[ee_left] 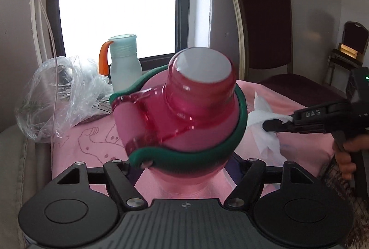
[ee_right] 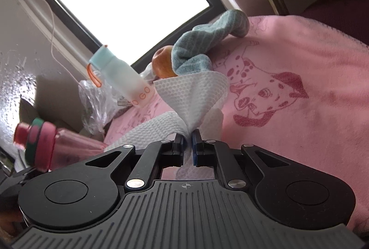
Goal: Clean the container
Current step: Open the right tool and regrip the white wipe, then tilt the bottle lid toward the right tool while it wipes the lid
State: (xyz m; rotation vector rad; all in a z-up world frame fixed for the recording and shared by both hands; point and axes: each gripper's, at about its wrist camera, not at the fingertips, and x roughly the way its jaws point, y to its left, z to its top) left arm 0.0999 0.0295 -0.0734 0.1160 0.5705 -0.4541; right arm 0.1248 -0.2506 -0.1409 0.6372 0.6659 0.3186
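A pink translucent bottle (ee_left: 184, 110) with a red cap and a green strap fills the middle of the left wrist view. My left gripper (ee_left: 184, 168) is shut on its body and holds it tilted above the pink cloth; its fingertips are hidden behind the bottle. The bottle also shows at the far left of the right wrist view (ee_right: 53, 145). My right gripper (ee_right: 189, 145) is shut on a white paper towel (ee_right: 193, 97), which fans out ahead of the jaws. In the left wrist view the right gripper (ee_left: 276, 125) holds the towel (ee_left: 265, 131) just right of the bottle, apart from it.
A pink cloth with a dog print (ee_right: 288, 99) covers the table. A frosted pale bottle with an orange loop (ee_left: 124, 64) stands by the window. A crumpled clear plastic bag (ee_left: 57, 97) lies at left. A teal cloth (ee_right: 203, 48) and an orange fruit (ee_right: 162, 62) lie behind. A dark chair (ee_left: 265, 18) stands at right.
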